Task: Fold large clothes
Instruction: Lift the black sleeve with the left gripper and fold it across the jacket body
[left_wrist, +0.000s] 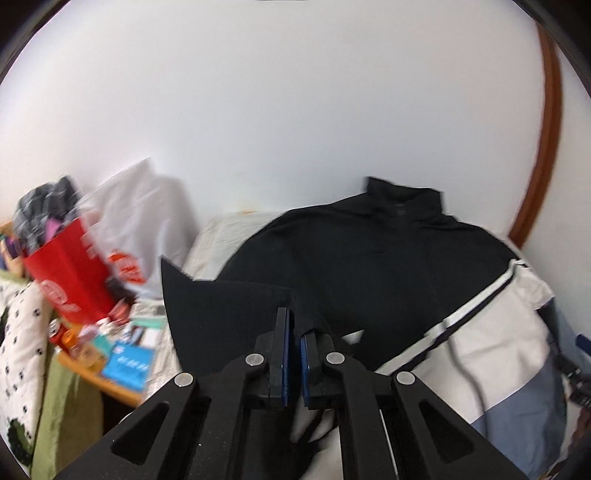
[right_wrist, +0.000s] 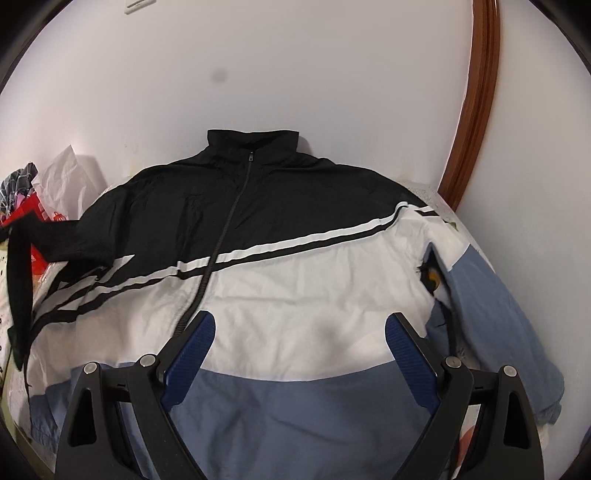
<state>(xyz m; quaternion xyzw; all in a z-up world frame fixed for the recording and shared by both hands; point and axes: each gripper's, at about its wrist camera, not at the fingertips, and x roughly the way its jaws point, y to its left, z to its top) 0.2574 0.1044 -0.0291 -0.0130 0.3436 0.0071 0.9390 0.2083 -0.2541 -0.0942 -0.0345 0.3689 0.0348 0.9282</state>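
Note:
A large zip jacket (right_wrist: 303, 280), black on top, white in the middle and blue-grey below, lies face up on a bed with its collar against the white wall. My left gripper (left_wrist: 294, 325) is shut on the black sleeve (left_wrist: 229, 314) and holds it raised above the jacket body (left_wrist: 354, 258). From the right wrist view that lifted sleeve (right_wrist: 62, 236) hangs at the jacket's left side. My right gripper (right_wrist: 300, 325) stands open above the white and blue front, with nothing between its fingers. The other sleeve (right_wrist: 491, 302) lies flat at the right.
A red paper bag (left_wrist: 70, 280) and a white plastic bag (left_wrist: 144, 221) stand left of the bed on a cluttered wooden bedside table (left_wrist: 110, 373). A brown wooden door frame (right_wrist: 476, 99) runs up the wall at the right. A patterned quilt (left_wrist: 22, 350) hangs at far left.

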